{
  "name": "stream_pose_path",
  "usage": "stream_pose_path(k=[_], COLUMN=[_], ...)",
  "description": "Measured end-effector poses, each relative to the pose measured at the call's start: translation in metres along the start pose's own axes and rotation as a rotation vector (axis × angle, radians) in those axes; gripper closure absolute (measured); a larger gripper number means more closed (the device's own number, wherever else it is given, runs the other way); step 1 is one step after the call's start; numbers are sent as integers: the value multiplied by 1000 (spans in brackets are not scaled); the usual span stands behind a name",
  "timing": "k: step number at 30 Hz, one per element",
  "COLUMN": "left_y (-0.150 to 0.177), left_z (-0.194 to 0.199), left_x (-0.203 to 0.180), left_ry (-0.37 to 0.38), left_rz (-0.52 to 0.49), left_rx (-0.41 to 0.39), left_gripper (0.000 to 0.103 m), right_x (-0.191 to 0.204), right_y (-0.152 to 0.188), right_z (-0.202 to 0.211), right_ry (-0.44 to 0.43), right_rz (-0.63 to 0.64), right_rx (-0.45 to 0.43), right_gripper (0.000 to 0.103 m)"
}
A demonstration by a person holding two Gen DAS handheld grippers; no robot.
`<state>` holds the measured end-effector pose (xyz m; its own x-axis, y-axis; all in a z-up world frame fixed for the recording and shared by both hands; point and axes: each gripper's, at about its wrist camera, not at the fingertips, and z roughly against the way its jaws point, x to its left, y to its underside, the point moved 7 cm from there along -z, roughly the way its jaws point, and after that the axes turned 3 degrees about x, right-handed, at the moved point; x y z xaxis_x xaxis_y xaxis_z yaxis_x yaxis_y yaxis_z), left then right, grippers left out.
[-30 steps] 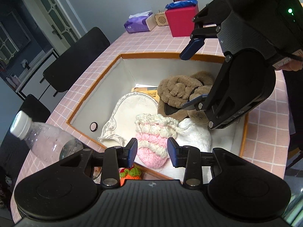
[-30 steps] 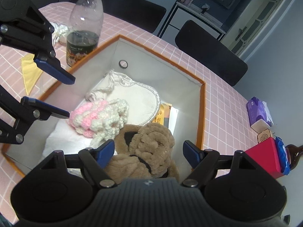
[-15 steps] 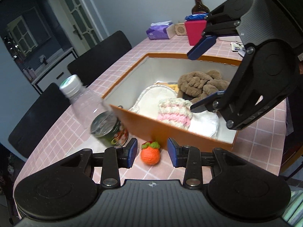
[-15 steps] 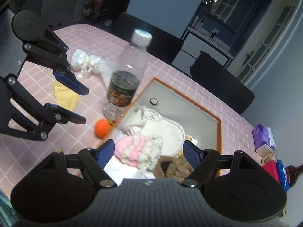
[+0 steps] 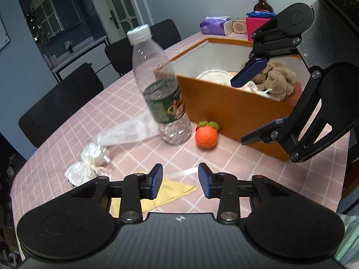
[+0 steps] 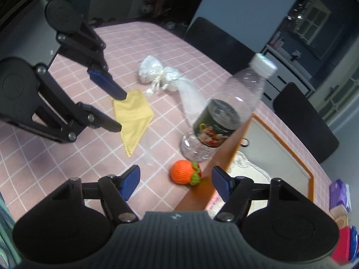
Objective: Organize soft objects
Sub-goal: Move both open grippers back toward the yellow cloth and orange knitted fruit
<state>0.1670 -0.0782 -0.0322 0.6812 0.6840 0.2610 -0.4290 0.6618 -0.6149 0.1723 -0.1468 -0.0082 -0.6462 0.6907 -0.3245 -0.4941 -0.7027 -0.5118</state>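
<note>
Both hand-held grippers hover empty: the left hand-held gripper (image 5: pixel 180 180) gapes over the yellow cloth (image 5: pixel 172 192); the right hand-held gripper (image 6: pixel 176 179), jaws just narrowing, nears the knitted orange (image 6: pixel 184 174). That orange touches the orange box (image 5: pixel 233 109), the bottle (image 5: pixel 161 89) beside it.
</note>
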Motion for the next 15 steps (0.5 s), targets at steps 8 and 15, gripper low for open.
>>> stream_pose_path(k=[8, 15], left_y=[43, 61], left_z=[-18, -46], left_x=[34, 64], left_ry=[27, 69], left_rz=[30, 104], left_rx=[34, 85], left_gripper=[38, 21], right_x=[8, -3], right_y=[-6, -10], right_z=[-48, -84], right_ry=[-26, -68], right_rz=[134, 199], right_rx=[160, 278], right_gripper=[43, 43])
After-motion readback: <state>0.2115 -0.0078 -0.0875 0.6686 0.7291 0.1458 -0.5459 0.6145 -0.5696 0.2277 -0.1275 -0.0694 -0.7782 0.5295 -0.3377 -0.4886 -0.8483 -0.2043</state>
